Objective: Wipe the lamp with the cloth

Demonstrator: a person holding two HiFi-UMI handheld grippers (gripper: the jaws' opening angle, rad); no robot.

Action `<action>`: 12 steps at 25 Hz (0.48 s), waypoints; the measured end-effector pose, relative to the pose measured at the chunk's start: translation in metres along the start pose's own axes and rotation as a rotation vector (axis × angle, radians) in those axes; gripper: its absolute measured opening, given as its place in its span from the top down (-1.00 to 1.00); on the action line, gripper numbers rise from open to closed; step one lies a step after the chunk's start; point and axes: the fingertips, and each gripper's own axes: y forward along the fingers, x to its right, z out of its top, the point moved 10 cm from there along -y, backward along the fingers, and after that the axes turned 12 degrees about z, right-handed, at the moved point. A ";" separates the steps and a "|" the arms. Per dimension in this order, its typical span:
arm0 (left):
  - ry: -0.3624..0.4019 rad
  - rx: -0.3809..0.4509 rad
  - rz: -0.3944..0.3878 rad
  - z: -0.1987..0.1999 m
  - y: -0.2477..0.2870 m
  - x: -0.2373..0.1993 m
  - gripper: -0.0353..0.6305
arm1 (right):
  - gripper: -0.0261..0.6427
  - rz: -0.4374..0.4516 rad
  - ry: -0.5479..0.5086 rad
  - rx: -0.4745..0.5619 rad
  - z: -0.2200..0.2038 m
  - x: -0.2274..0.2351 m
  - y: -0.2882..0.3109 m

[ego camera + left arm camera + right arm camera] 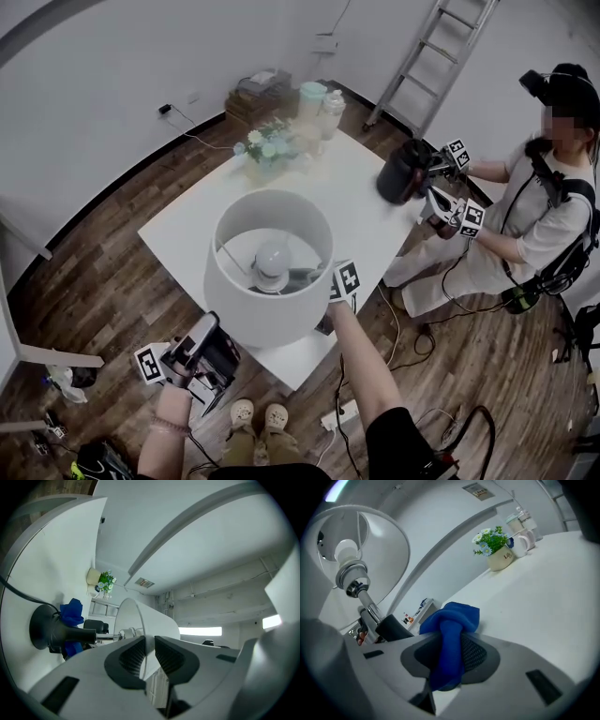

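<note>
The lamp has a white drum shade (267, 267), and its bulb (272, 255) shows through the open top. It stands on the white table (375, 220). My left gripper (214, 330) is at the shade's lower left. In the left gripper view the thin wall of the shade (140, 620) runs between the pads (171, 658), which are closed on it. The black lamp base (44, 627) sits beyond. My right gripper (336, 281) is at the shade's right side, low down near the stem, shut on a bunched blue cloth (452, 620). The bulb (347, 552) and base (393, 627) show in the right gripper view.
A flower pot (267, 150) and jars (319, 103) stand at the table's far end. A second person at the right holds two grippers and a dark pot (403, 173) over the table's corner. A ladder (431, 56) leans at the back. Cables and a power strip (337, 417) lie on the floor.
</note>
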 end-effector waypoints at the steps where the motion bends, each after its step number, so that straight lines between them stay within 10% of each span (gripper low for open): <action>1: -0.001 0.001 0.000 0.000 0.000 0.000 0.68 | 0.60 -0.007 -0.006 0.009 0.000 -0.002 -0.001; 7: 0.070 0.000 0.033 0.004 -0.003 0.004 0.67 | 0.60 -0.110 -0.083 0.227 -0.010 -0.029 -0.048; 12: 0.236 -0.049 0.077 0.002 -0.020 0.006 0.67 | 0.60 -0.390 -0.147 0.439 -0.062 -0.105 -0.102</action>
